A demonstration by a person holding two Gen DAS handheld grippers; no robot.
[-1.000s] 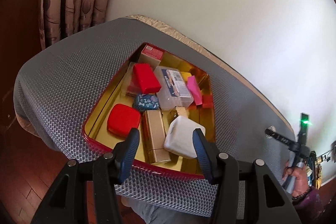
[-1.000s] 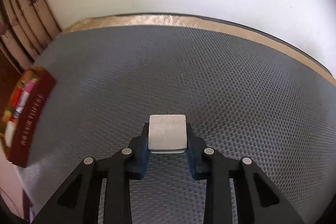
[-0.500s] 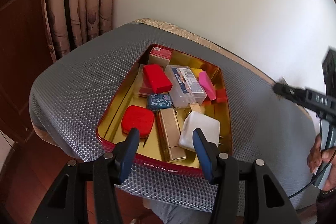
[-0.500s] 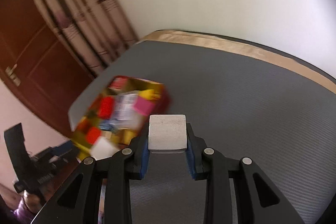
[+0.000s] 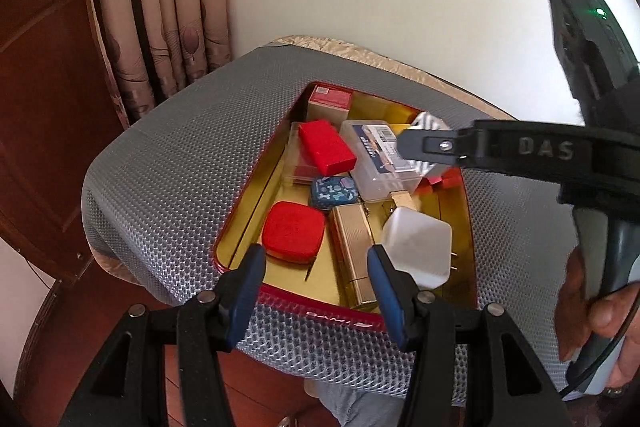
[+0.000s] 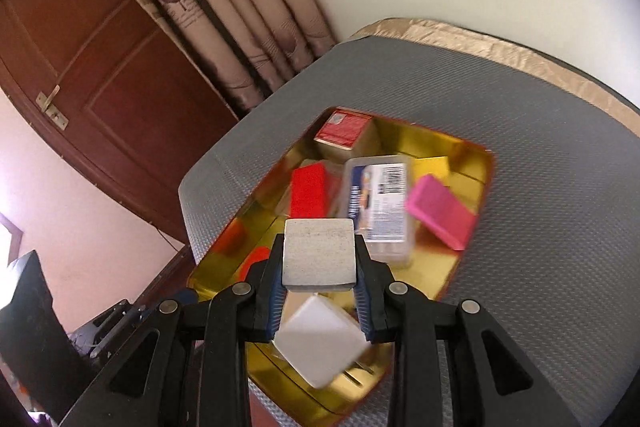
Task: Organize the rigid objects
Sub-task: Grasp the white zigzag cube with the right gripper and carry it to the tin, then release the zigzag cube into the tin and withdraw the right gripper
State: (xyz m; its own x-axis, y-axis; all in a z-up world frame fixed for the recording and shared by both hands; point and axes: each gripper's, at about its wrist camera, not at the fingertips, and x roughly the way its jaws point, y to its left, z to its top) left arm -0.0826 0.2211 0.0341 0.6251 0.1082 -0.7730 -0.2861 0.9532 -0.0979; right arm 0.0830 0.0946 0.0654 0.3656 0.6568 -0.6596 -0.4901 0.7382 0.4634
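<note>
A red tin with a gold inside (image 5: 240, 227) sits on the grey mat and holds several small rigid things: a red box (image 5: 326, 147), a clear plastic case (image 5: 376, 163), a round-cornered red case (image 5: 294, 230), a gold box (image 5: 352, 247) and a white charger (image 5: 418, 247). My left gripper (image 5: 316, 277) is open and empty at the tin's near rim. My right gripper (image 6: 318, 267) is shut on a grey metal block (image 6: 319, 253) and holds it above the tin (image 6: 476, 187), over the white charger (image 6: 320, 343). From the left wrist the right gripper (image 5: 424, 147) reaches in over the clear case.
A pink block (image 6: 440, 215) and a yellow block (image 6: 432, 165) lie at the tin's far side. The grey mat (image 6: 540, 227) spreads to the right of the tin. A curtain (image 5: 160, 7) and a brown door (image 6: 100, 47) stand behind, with a white wall beyond the table.
My right gripper has swung left with the metal block, from over the bare mat to above the tin. My left gripper has stayed open near the tin's near rim.
</note>
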